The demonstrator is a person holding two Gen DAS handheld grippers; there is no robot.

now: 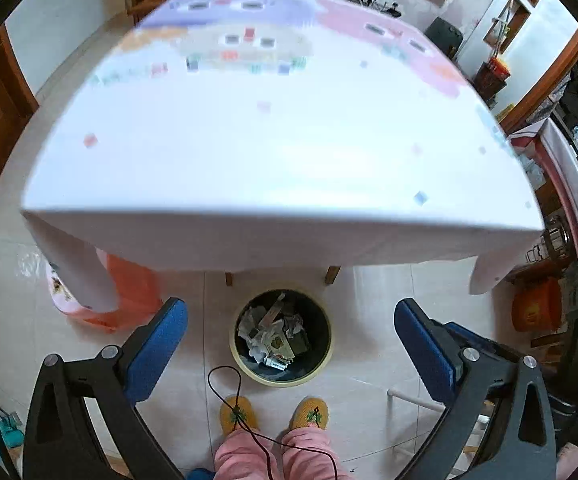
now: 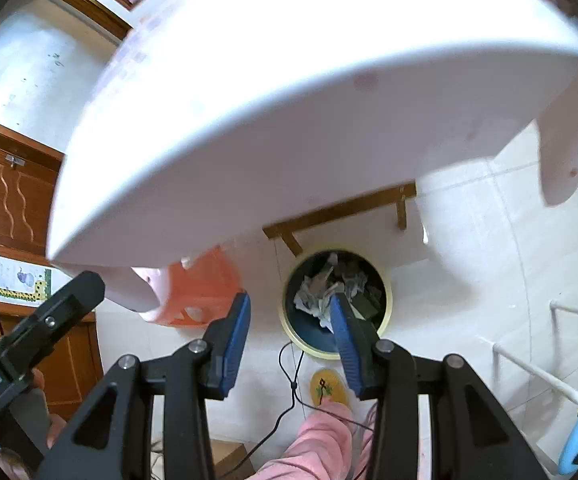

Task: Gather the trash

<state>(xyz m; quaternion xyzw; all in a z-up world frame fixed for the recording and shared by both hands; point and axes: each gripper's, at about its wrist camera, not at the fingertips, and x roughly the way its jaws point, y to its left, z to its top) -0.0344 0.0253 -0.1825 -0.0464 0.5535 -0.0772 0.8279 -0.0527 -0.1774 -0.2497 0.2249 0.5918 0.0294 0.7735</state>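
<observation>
A round bin (image 1: 283, 374) with a cream rim and dark inside stands on the tiled floor below the table's front edge. It holds crumpled paper and wrappers (image 1: 275, 330). My left gripper (image 1: 291, 320) is open and empty, its blue pads either side of the bin from above. In the right wrist view the same bin (image 2: 385, 288) shows with trash (image 2: 321, 292) inside. My right gripper (image 2: 289, 308) is open and empty, above the bin's left rim. The other gripper's black body (image 2: 41, 328) shows at left.
A table under a white cloth (image 1: 273, 152) with small coloured squares fills the upper view. An orange plastic stool (image 1: 129, 292) stands left of the bin. The person's yellow slippers (image 1: 239, 414) and pink trousers are just in front of the bin. A white rack (image 2: 537, 364) stands right.
</observation>
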